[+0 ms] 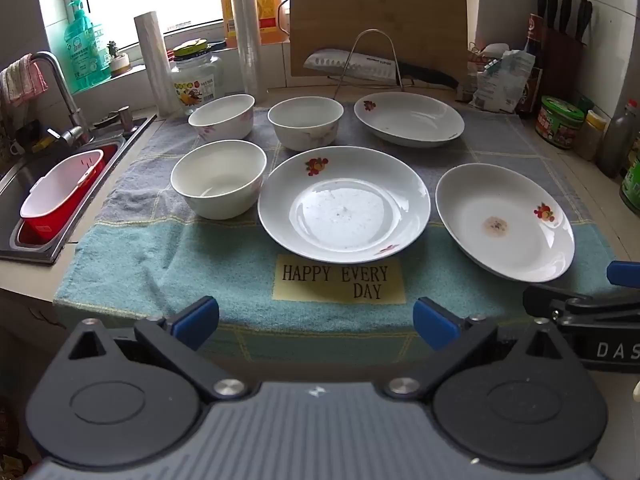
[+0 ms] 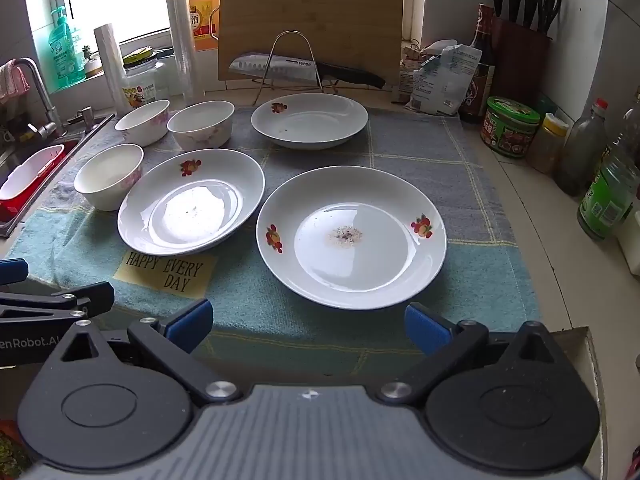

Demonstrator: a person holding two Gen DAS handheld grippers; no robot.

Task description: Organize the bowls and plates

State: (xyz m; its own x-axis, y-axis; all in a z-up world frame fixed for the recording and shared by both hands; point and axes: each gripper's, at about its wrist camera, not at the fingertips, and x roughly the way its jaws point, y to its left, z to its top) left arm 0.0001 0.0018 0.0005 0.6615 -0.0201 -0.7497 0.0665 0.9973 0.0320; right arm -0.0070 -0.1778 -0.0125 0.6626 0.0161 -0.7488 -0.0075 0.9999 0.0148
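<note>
Three white plates (image 2: 352, 240) bear fruit prints, two soiled.

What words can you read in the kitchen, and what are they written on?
"HAPPY EVERY DAY": yellow patch on the towel.
"SUPOR": knife blade, small but readable in the right wrist view.
"DAS": right gripper, cut off at the edge.
"enRobot.AI": left gripper, cut off at the edge.
Labels on the green soap bottle, the jar, the orange jug and the packet: too small or blurred to read.

bowls (image 1: 218, 178) left of plates (image 1: 344, 204), on towel (image 1: 160, 264)
</note>
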